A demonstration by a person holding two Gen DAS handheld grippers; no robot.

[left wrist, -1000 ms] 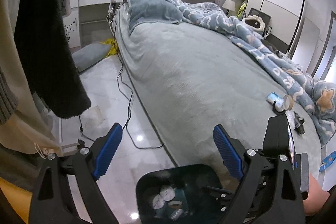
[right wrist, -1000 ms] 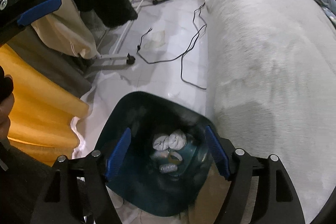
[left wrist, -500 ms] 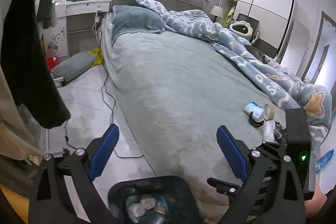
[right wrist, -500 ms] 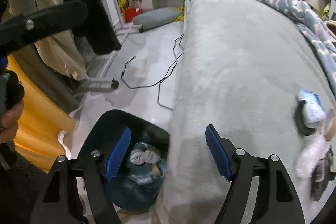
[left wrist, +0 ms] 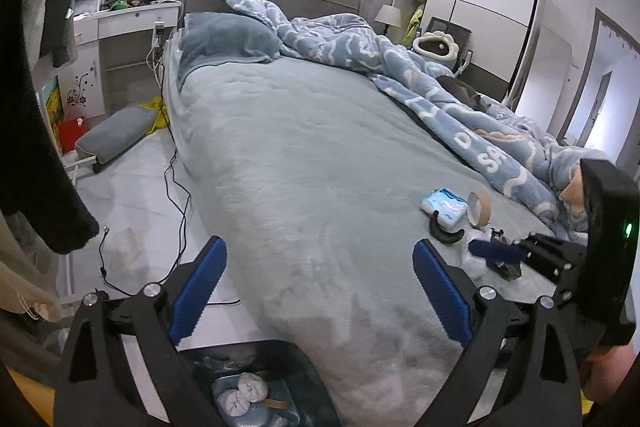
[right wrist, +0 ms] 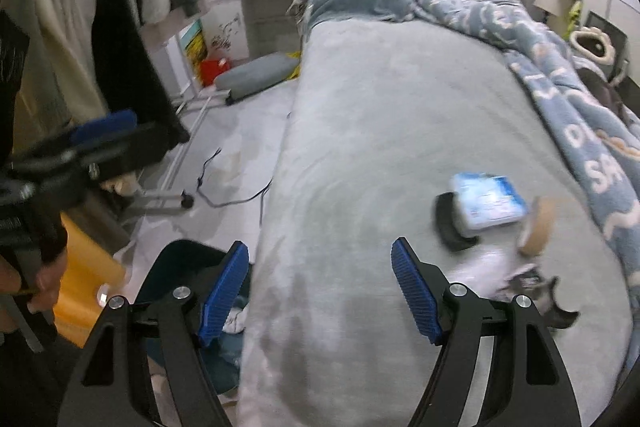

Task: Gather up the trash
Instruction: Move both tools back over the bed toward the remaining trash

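Note:
My left gripper [left wrist: 320,275] hangs open and holds nothing, above the near corner of the grey bed [left wrist: 312,155]. Below it stands the dark bin [left wrist: 256,357], with white wads [left wrist: 244,393] inside. My right gripper [right wrist: 320,255] is open too, over the bed's edge, with the bin [right wrist: 176,259] at its lower left. To its right a pile lies on the bed: a blue-white tissue packet [right wrist: 488,199], a brown tape roll [right wrist: 538,231], a black curved piece [right wrist: 448,227], clear plastic wrap [right wrist: 492,271] and a small dark item [right wrist: 536,283]. The packet [left wrist: 446,203] and roll [left wrist: 480,209] also show in the left wrist view.
A blue patterned duvet [left wrist: 460,115] is bunched along the bed's far side. A black cable [left wrist: 176,187] and a grey cushion [left wrist: 116,135] lie on the floor. Dark garments [right wrist: 132,67] hang on a wheeled rack at the left. A hand [right wrist: 48,279] grips the left tool.
Both grippers have risen from over the bin and swung toward the bed. The bin has slid to the bottom of both views, and the pile on the bed now shows. The left jaws stand slightly wider.

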